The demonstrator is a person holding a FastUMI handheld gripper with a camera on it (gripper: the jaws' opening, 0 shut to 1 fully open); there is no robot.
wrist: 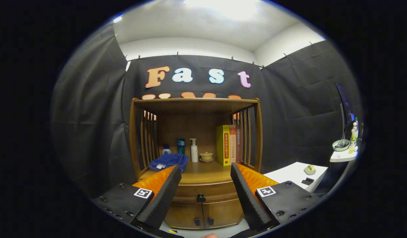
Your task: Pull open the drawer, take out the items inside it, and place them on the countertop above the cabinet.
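While the hand-held gripper (206,175) hangs released, fingers wide apart, the drawer (203,192) sits closed below the worktop (203,173), its knob (200,198) at 6 o'clock between them. Rigid wood, probably sliding stiffly; the small knob is the hold.

On the countertop (203,173) a towel (168,161) lies left and books (228,144) stand right, with bottles (193,150) between. The shut drawer (200,193) sits beneath, between the spread fingers (165,195).
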